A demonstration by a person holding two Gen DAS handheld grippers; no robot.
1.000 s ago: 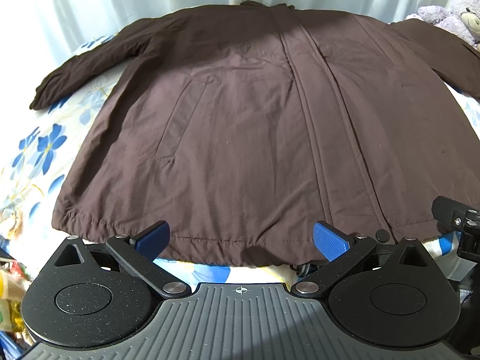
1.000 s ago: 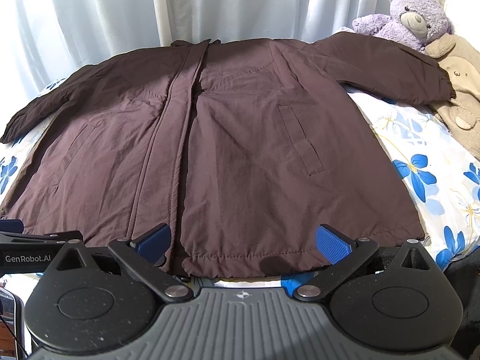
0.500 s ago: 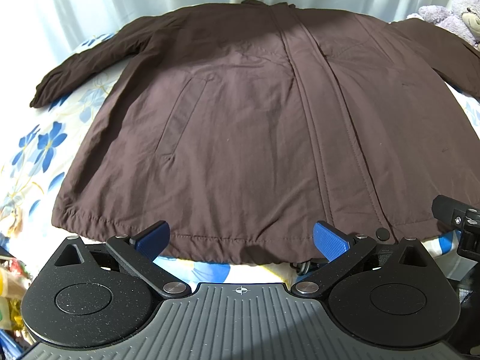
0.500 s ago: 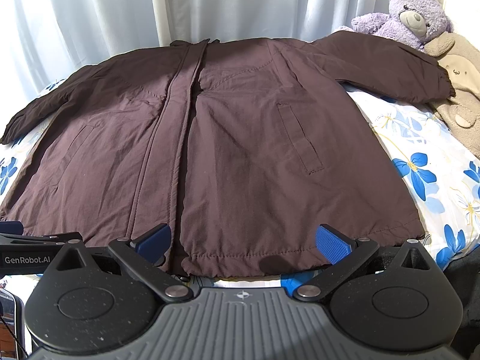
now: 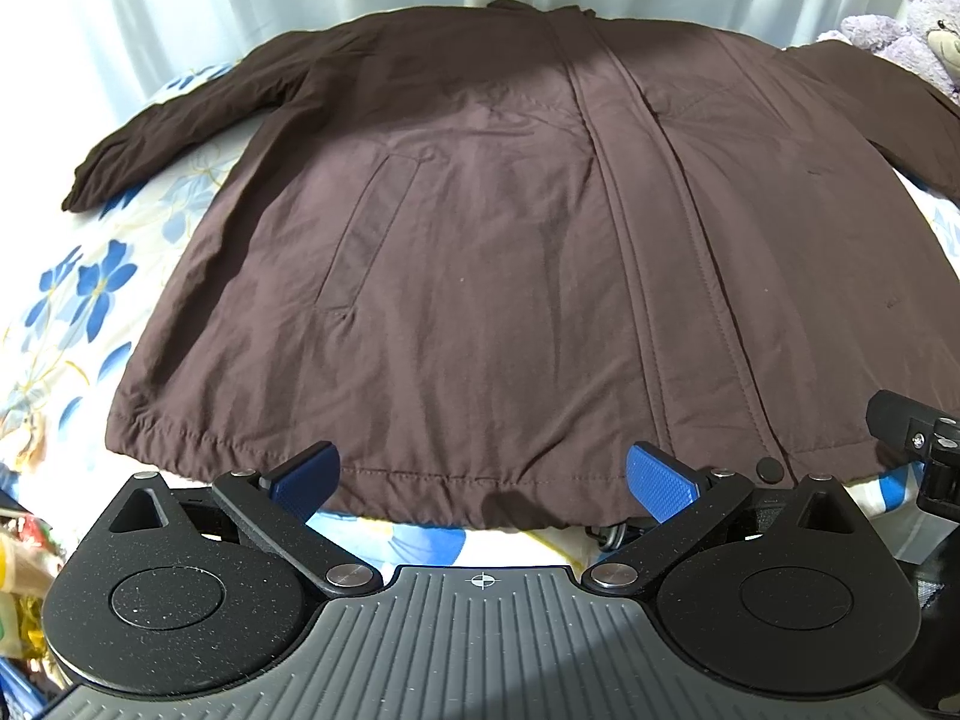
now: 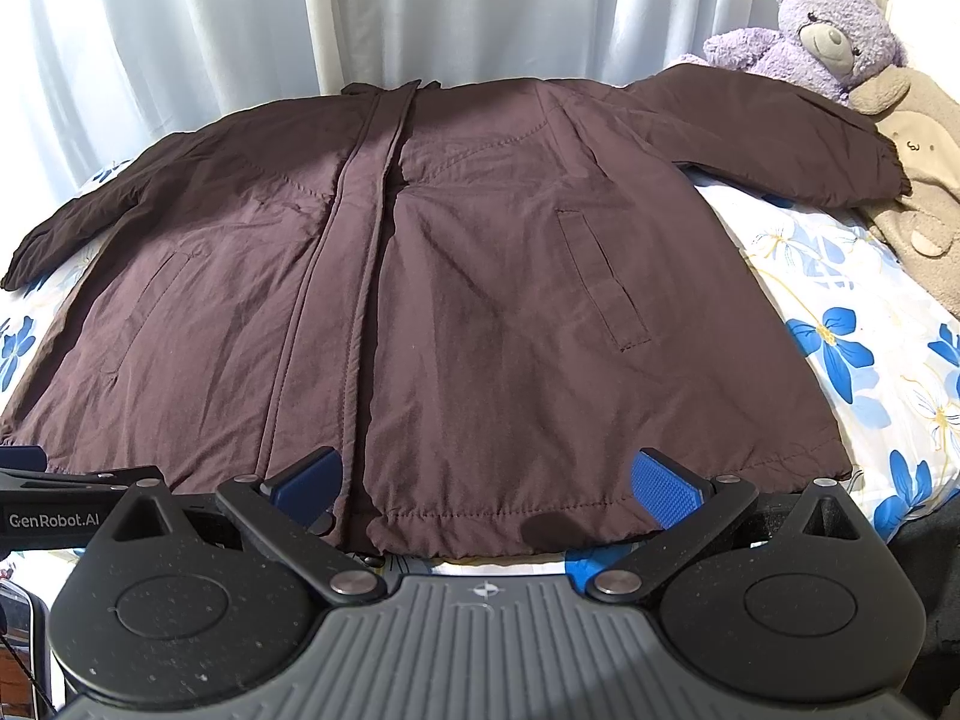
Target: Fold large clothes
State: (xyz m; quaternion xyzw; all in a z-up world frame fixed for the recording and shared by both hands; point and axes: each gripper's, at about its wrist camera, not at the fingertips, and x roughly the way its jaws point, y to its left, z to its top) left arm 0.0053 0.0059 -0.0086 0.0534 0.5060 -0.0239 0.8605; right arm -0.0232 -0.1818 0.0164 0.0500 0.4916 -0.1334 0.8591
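Jacket (image 5: pixel 510 276) looks soft, limp and light; its stitched hem (image 5: pixel 372 471) offers the best grip. Both tools, left tool (image 5: pixel 483 474) and right tool (image 6: pixel 486 477), are spread, holding nothing.

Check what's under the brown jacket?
The brown jacket lies flat on a white bedsheet with blue flowers, which shows around its edges and sleeves. Whatever lies beneath the body of the jacket is covered and cannot be seen.

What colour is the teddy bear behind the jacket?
The teddy bear is light purple, clearest in the right wrist view.
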